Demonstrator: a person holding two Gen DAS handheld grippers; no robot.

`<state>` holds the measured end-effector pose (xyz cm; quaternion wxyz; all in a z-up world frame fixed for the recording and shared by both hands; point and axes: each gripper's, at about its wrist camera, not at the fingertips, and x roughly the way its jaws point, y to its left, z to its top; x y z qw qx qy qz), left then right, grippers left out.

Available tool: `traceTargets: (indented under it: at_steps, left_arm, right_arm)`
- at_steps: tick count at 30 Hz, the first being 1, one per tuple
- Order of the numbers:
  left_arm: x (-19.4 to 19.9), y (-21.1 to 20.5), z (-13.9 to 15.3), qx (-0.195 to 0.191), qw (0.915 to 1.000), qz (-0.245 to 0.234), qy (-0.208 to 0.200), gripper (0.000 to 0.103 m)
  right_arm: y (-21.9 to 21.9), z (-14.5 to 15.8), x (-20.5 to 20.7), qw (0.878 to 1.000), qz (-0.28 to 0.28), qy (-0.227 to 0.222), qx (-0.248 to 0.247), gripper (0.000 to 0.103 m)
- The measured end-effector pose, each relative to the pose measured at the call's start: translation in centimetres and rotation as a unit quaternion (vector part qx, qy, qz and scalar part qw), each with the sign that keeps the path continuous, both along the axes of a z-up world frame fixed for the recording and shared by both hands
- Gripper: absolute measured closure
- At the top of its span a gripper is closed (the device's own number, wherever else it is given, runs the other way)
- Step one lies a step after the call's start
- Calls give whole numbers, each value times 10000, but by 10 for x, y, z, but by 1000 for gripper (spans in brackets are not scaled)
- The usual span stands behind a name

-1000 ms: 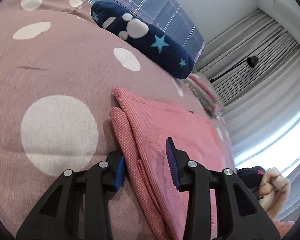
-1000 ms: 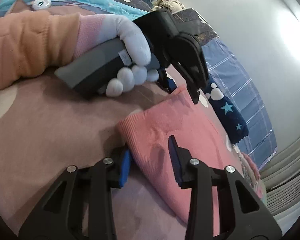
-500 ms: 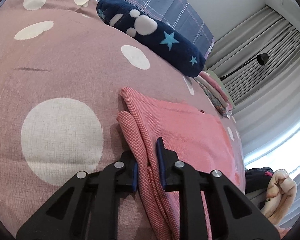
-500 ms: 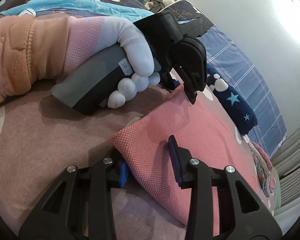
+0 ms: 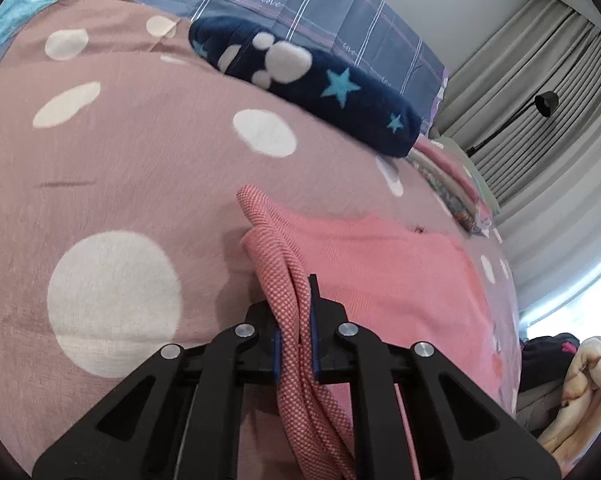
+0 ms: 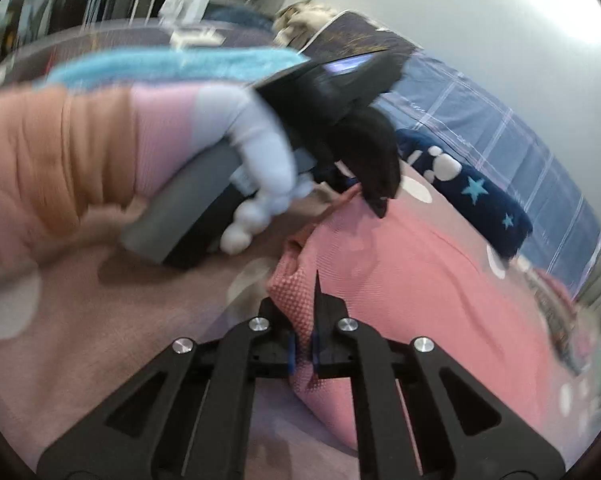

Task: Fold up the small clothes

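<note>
A: The pink garment [image 5: 384, 264] lay on the dotted bedspread [image 5: 112, 184], spread toward the curtain side of the bed, with its near edge bunched into a ridge of several layers. The left tool [image 5: 294, 344] was pinching that ridge, its blue pads pressed onto the stacked hems.

B: And the right tool [image 6: 301, 350]?

A: It was pinching the nearer corner of the same garment, pads almost together with only cloth between them. In the right wrist view the gloved left hand [image 6: 236, 148] sat just beyond, gripping its own handle, and that view was blurred.

B: So what could have gone wrong from there?

A: Mostly the layers. The left tool seemed to hold more than one thickness; if only the outer layers were truly caught, an inner one could slide out during a lift and the fold would come out crooked.

B: Anything about the bedspread?

A: The right tool sat low against it, so it was hard to tell whether some of the bedspread was nipped along with the corner. If so, lifting would drag the bedspread up.

B: And further out?

A: The navy star cushion [image 5: 308, 80] lay near the head edge of the bed, well apart from the garment, and a stack of folded clothes [image 5: 452, 184] sat beside the garment's far corner. A wide swing could sweep cloth onto that stack.
</note>
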<state>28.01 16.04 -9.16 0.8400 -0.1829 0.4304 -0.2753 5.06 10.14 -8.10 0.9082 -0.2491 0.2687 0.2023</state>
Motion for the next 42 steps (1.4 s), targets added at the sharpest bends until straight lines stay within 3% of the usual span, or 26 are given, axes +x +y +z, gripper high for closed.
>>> traceTargets:
  at_steps: [4,7,13,17,28,42]
  left_arm:
    - [-3,-16,22,23,9998,-20,-178,93]
    - [-5,-40,40,244,9993,-28,-296,93]
    - [-12,-94,67,623,9970,-105,-443,93]
    - [-18,-136,80,1001,9929,-230,-604,93]
    - [-25,-234,84,1373,9869,-504,-685,94]
    - [-30,-334,54,1940,9744,-1022,-499,94]
  right_arm:
    - [-30,12,2,9985,-138,167,508,98]
    - [-55,22,3,9948,-241,274,947,98]
    - [-115,36,0,9784,-417,620,1928,98]
    - [-151,41,-1,9698,-563,619,2291,98]
    - [-240,37,-11,9415,-1055,738,3115,98]
    - [-332,11,-25,8992,-1568,1045,3949,98]
